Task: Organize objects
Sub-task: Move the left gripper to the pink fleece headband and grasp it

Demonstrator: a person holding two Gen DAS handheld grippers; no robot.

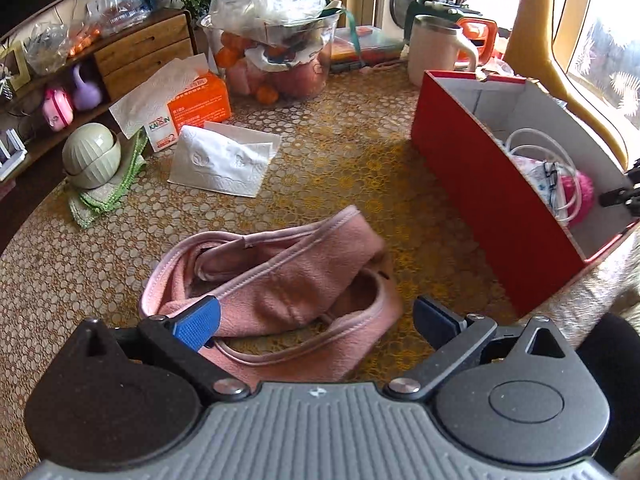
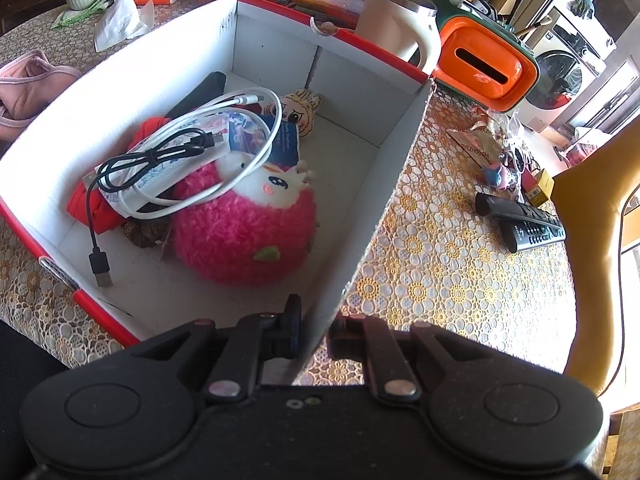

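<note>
My left gripper (image 1: pixel 316 322) gapes wide over the pink cloth (image 1: pixel 276 276), soft, light, floppy, so I'd pinch its bunched middle; right gripper (image 2: pixel 316 336) clamps the red box (image 2: pixel 384 184) wall.

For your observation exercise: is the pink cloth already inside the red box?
No, the pink cloth lies on the table beside the red box.
</note>
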